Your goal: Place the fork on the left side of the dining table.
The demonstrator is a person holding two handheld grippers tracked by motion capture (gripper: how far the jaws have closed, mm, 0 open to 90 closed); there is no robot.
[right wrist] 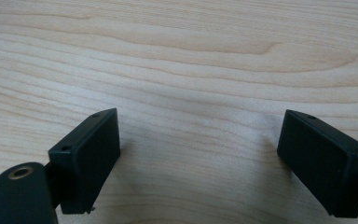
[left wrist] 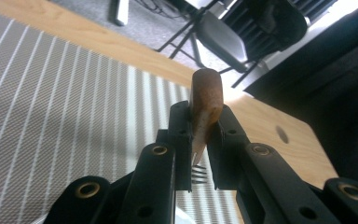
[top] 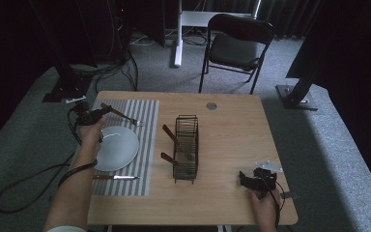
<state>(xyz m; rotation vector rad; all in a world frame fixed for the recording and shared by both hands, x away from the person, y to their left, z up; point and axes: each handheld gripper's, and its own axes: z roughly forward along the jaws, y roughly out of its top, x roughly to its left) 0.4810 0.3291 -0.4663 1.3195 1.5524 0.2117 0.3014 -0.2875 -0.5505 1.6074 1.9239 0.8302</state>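
The left hand-held gripper (left wrist: 200,140) clamps a fork (top: 123,116) by its wooden handle, above the striped mat (top: 145,140) beside the plate (top: 118,147). Light, stiff and probably slick at the tines, it is best gripped mid-handle. The right hand-held gripper (right wrist: 198,161) rests wide apart on the counter (top: 232,125).

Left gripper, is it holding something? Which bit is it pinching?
Yes. The left gripper holds a fork by its wooden handle, prongs hanging down over the striped placemat. The right gripper is open and holds nothing.
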